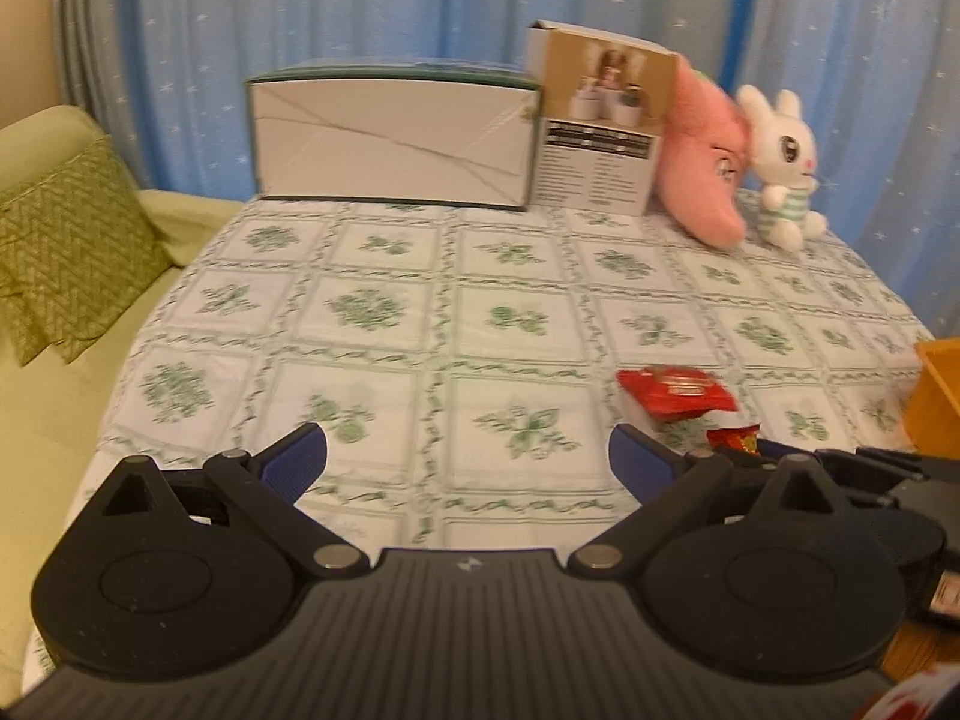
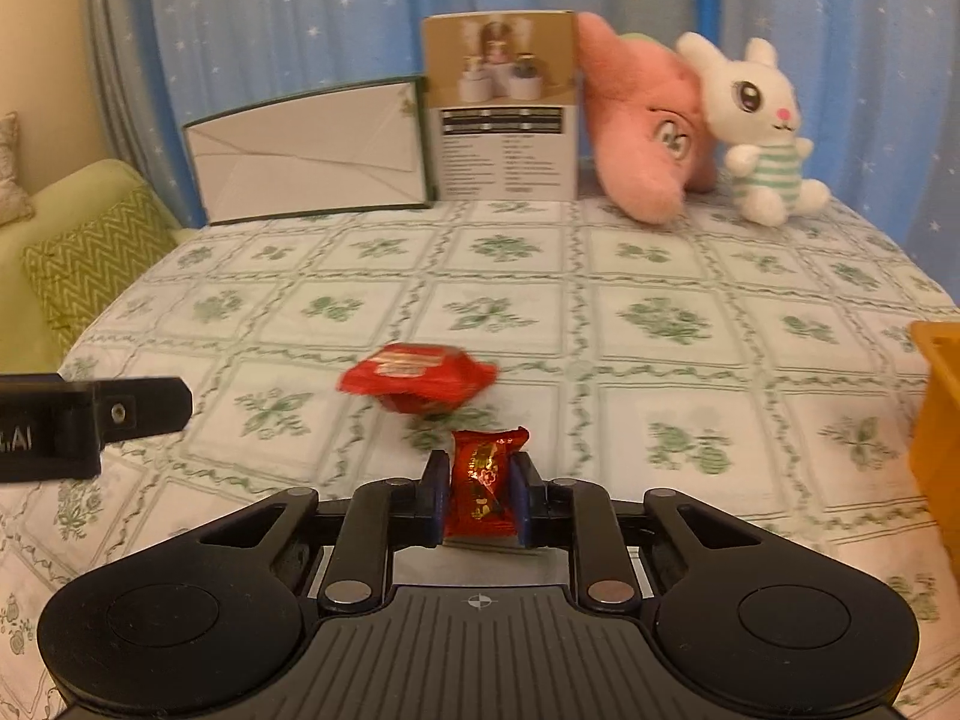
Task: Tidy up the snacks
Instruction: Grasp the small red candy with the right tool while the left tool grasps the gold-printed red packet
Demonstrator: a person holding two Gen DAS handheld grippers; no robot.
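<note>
So on the left side, my left gripper (image 1: pixel 468 456) is just hanging over the worktop (image 1: pixel 372 372) with its fingers (image 1: pixel 300 456) spread wide and nothing between them. It only needs to stay out of the way here, or line up on the next snack.

Moving right, the bigger red snack packet (image 2: pixel 417 381) lies flat on the green-patterned cloth, just past my right gripper (image 2: pixel 480 495). That one isn't picked up yet.

The right gripper is where the action is: its fingers (image 2: pixel 435 495) are closed tight on a small red wrapped candy (image 2: pixel 483 483), pads pressing on both sides, candy standing upright between them. My take is that the wrapper is crinkly and slippery, so I'd keep the squeeze steady, lift straight up before swinging over, and not drag it across the cloth.

Far right there's an orange box (image 2: pixel 939 420) at the worktop's edge, probably the drop spot, though I can't see inside it.

Writing: gold characters on the candy, too blurry to read. The tall box (image 2: pixel 504 144) at the back has a black-and-white text panel, unreadable too. The left gripper's side shows ".AI".
</note>
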